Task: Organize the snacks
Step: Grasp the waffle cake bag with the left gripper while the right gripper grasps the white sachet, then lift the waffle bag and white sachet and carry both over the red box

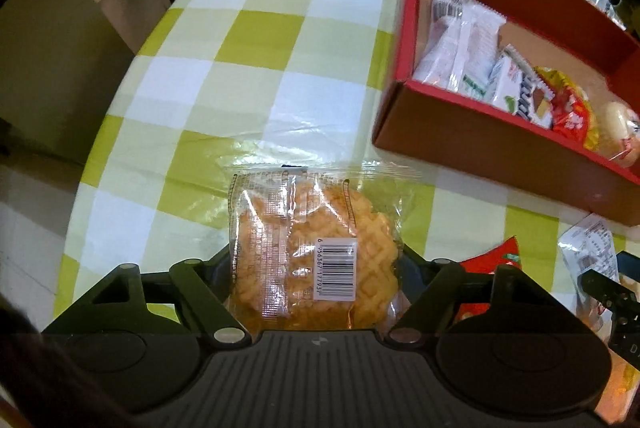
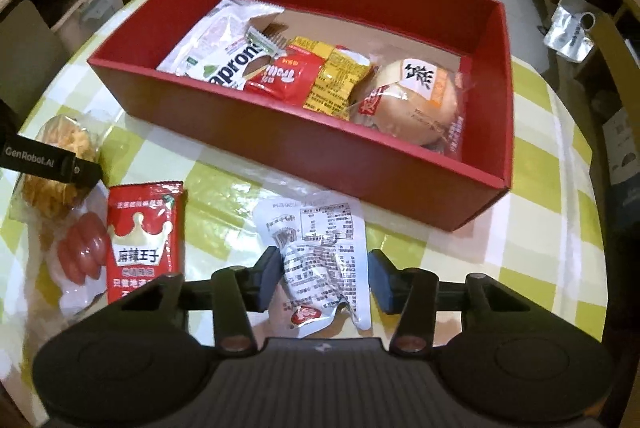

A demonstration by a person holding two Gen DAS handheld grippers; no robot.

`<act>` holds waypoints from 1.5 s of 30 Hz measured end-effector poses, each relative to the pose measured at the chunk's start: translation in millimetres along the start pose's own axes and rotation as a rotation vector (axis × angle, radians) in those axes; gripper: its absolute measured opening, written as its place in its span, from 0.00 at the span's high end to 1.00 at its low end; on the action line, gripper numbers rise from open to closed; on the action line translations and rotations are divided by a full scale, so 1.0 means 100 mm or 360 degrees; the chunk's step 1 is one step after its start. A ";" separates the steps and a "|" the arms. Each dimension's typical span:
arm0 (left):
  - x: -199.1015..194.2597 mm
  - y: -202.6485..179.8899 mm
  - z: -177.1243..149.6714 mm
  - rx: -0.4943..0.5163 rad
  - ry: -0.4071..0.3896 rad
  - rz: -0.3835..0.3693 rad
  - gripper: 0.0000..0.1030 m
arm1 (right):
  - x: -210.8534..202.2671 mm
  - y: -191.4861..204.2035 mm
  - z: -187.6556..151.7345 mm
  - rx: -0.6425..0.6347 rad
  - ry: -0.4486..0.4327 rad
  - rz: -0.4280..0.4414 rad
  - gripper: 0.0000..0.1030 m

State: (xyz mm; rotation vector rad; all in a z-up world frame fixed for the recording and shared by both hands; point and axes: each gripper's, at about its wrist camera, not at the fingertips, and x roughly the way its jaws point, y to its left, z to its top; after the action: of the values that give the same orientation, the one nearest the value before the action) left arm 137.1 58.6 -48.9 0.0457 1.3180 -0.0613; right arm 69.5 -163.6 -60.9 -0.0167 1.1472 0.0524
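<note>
The jaws of the left gripper [image 1: 316,260] stand on both sides of a clear packet of orange lattice crackers [image 1: 312,252], which lies flat on the checked surface [image 1: 256,67]. The dark fingers sit against the packet's left and right edges, but I cannot tell if they already press it. This gripper points steeply down at the surface, with the packet just in front of its body.

The jaws of the right gripper [image 2: 322,278] are closed on a white printed packet [image 2: 320,260] – its middle is crumpled and pinched between the two blue pads [image 2: 269,278], while its upper end spreads flat on the surface. This gripper also looks steeply downward.

Seen from the right wrist, a red packet with a white crown [image 2: 142,240] lies at about 9 o'clock of the jaws, and a clear pack of red sausages [image 2: 80,260] lies just beside it, further to the left. At 10 o'clock the cracker packet appears again, with a black finger of the left gripper across it.

At 12 o'clock stands the red box [image 2: 280,143] – it rests on the surface near the far edge. Inside it, along the near wall, lie a white wafer packet [image 2: 224,55], a red and yellow packet [image 2: 312,75] and a wrapped round bun [image 2: 416,107]. The far half of the box floor is bare cardboard.
</note>
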 end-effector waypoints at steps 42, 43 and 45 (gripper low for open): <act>-0.43 -0.47 -0.09 0.0269 -0.0141 -0.0124 0.21 | -0.46 0.10 -0.09 0.0128 -0.0143 0.0115 0.49; -0.43 -0.48 -0.10 0.0270 -0.0142 -0.0124 0.21 | -0.47 0.09 -0.09 0.0131 -0.0146 0.0116 0.49; -0.44 -0.48 -0.10 0.0271 -0.0142 -0.0125 0.21 | -0.49 0.08 -0.08 0.0137 -0.0156 0.0123 0.49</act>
State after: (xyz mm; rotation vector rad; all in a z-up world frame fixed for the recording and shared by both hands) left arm 113.0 11.8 -9.2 0.1348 1.2227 -0.2401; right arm 41.3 -157.7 -19.2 0.1054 1.0513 0.0718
